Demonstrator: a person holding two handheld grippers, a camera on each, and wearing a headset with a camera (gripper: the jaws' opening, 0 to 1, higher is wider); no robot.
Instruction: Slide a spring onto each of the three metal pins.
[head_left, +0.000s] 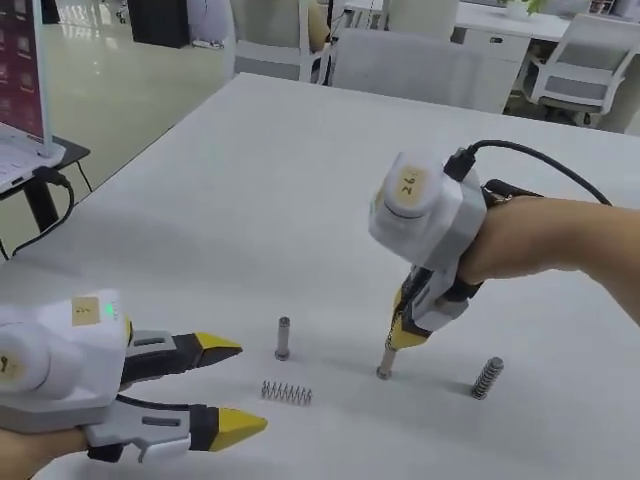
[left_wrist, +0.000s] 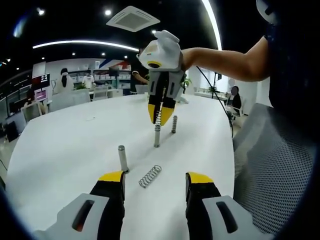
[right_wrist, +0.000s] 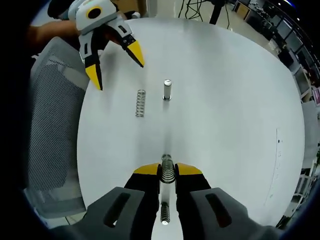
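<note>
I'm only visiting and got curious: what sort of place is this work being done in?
Most likely an open-plan office: a large white table, office chairs and desks behind it, and a ceiling air vent with strip lights overhead.

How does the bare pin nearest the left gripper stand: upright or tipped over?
Upright. The bare pin stands on its base on the table, with no spring on it.
</note>
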